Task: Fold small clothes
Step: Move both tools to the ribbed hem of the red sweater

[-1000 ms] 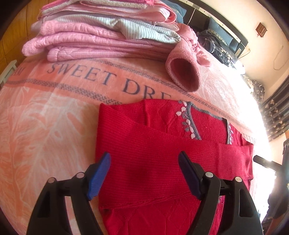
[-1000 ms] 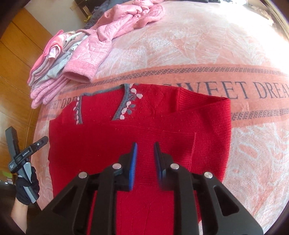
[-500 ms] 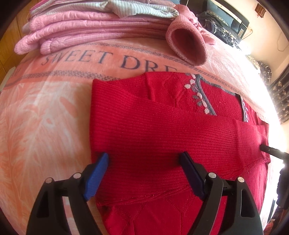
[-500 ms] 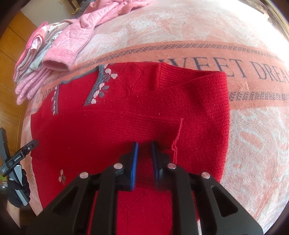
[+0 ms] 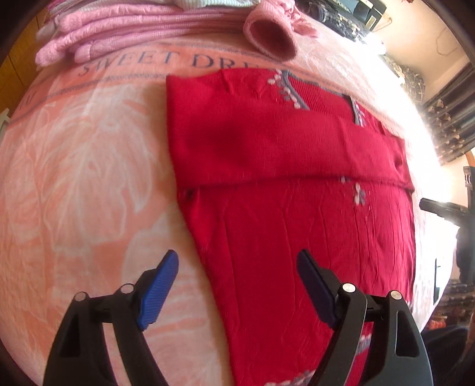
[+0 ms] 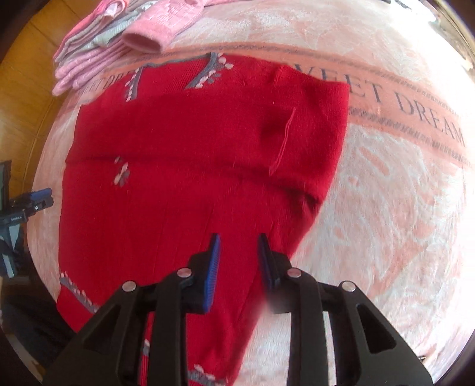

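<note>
Lying flat on bed's pink blanket (image 5: 89,166): red sweater (image 5: 297,213), both sleeves folded across chest. Your left gripper (image 5: 237,285) hovers wide apart over sweater's left edge, gripping nothing. Your right gripper (image 6: 239,261) hovers above lower right side, jaws narrow with gap, empty. Pink folded clothes (image 5: 142,26) stacked beyond collar.
</note>
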`<state>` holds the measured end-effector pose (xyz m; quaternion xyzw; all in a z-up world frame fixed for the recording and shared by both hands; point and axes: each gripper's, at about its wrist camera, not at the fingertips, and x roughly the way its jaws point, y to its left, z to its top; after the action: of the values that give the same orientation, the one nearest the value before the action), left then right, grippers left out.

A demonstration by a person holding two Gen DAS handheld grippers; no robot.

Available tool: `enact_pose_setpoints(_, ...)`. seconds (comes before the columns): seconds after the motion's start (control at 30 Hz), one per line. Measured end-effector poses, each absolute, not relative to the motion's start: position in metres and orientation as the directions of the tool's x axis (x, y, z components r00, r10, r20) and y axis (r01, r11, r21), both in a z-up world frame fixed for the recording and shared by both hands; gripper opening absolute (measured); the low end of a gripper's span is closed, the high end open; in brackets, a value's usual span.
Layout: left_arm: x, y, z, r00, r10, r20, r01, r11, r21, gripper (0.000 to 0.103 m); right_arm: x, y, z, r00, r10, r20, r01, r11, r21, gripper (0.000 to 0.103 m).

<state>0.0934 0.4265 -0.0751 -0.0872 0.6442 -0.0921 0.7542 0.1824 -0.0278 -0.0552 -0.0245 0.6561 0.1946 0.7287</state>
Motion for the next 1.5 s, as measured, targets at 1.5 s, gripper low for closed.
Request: enact_pose_setpoints(1.5, -0.096, 0.375, -0.119, -0.193, -0.526, -0.828, -0.227, 0.845, -0.484, 0.080, -0.038, -0.060, -0.115, -0.276, 0.230, -0.933, -0.147, 0.949, 0.278, 0.043)
